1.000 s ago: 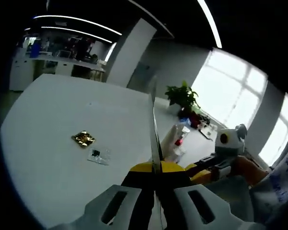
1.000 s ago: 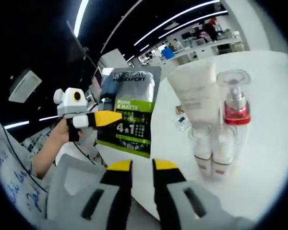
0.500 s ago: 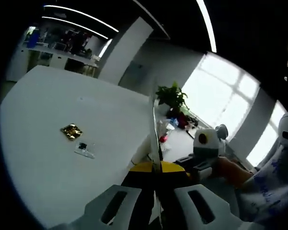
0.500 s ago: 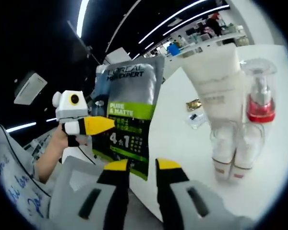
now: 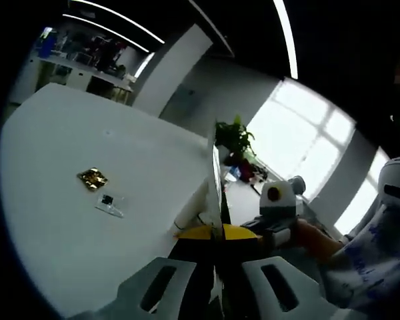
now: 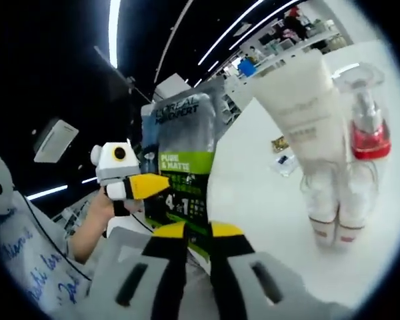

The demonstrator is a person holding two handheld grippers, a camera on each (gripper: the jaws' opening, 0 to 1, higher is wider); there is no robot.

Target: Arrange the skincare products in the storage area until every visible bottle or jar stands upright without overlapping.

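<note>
We see the left gripper (image 6: 161,185) pinching the grey-green sachet (image 6: 183,167) upright beside the white table (image 6: 267,200) — the white tube (image 6: 311,127) and red pump bottle (image 6: 369,120) stand there; the right gripper (image 6: 190,230) is nearly closed, holding nothing

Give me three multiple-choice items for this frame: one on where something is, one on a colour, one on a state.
1. Where is the white tube?
A. standing on the white table
B. in the right gripper
C. on the floor

2. What colour is the pump bottle's collar?
A. blue
B. red
C. yellow

3. What holds the sachet pack?
A. nothing
B. a bare hand
C. the left gripper

Answers:
1 A: the tube stands cap-down beside the pump bottle.
2 B: red under its clear cap.
3 C: yellow jaws clamp the pack's edge.
</note>
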